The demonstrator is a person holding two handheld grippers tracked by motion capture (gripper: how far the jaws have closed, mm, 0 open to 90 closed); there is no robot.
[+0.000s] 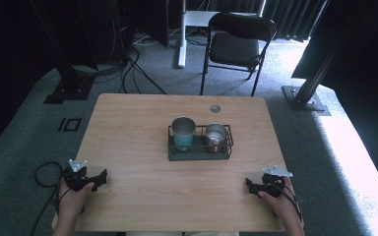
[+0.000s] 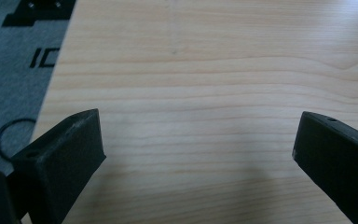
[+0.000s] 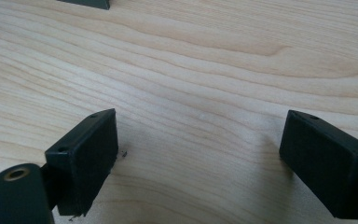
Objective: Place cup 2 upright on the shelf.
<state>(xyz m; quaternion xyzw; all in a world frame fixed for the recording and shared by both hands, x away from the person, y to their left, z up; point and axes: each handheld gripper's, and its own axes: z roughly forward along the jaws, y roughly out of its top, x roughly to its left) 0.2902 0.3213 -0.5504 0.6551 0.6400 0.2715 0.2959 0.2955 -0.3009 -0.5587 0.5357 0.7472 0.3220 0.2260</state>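
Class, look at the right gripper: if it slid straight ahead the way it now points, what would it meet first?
Mostly bare table lies ahead of the right gripper, whose jaws stand open. At the top edge of its view a dark corner, probably the wire tray holding two cups, would likely come first; depth is uncertain.
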